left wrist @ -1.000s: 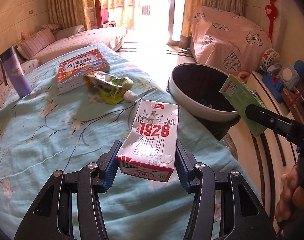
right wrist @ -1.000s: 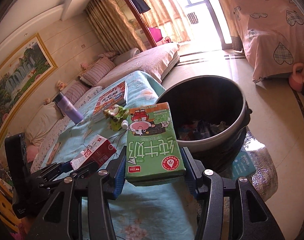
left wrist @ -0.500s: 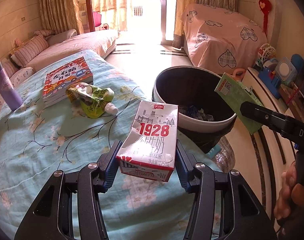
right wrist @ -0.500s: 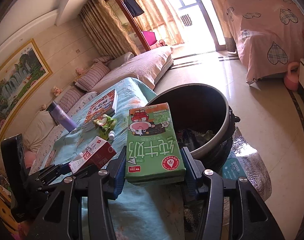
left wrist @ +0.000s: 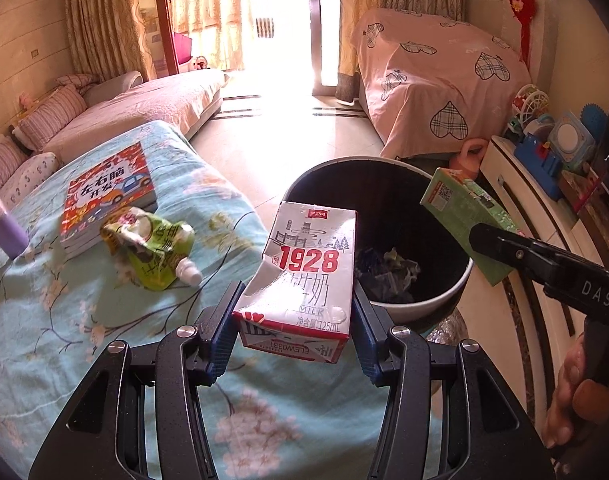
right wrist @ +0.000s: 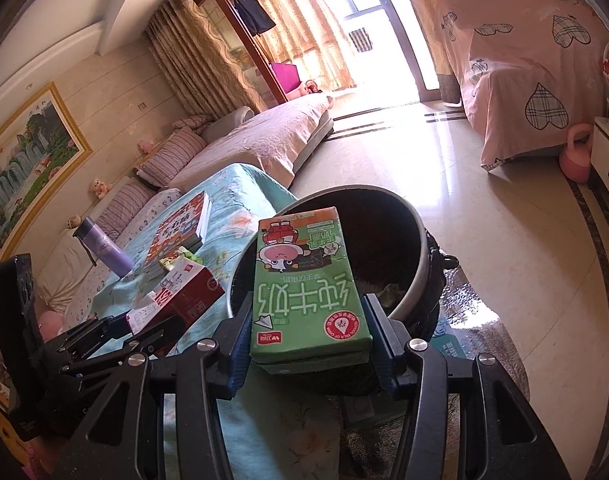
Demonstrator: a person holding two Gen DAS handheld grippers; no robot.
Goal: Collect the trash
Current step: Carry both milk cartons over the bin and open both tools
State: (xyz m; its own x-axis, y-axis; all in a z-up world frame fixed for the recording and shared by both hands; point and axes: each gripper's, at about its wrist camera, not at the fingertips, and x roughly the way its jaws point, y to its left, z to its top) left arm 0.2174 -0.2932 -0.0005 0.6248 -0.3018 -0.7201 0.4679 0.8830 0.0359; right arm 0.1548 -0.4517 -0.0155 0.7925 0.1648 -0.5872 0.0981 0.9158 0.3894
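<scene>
My left gripper [left wrist: 294, 326] is shut on a white and red "1928" milk carton [left wrist: 304, 276], held above the table's edge beside the black trash bin [left wrist: 458, 286]. My right gripper [right wrist: 308, 334] is shut on a green milk carton [right wrist: 304, 292], held over the bin's near rim [right wrist: 418, 256]. The green carton [left wrist: 466, 216] also shows in the left wrist view, over the bin's right side. The 1928 carton [right wrist: 182, 294] shows in the right wrist view. A crumpled green drink pouch [left wrist: 152, 250] lies on the teal tablecloth [left wrist: 64, 320].
A red children's book [left wrist: 108, 192] and a purple bottle [left wrist: 2, 224] stand on the table behind the pouch. Trash lies in the bin's bottom. A pink-covered sofa [left wrist: 436, 76], a daybed [left wrist: 144, 108] and a toy shelf [left wrist: 544, 148] surround the floor.
Both grippers have moved toward the bin with their cartons. The bin now looms larger and closer, and the green carton is over its rim.
</scene>
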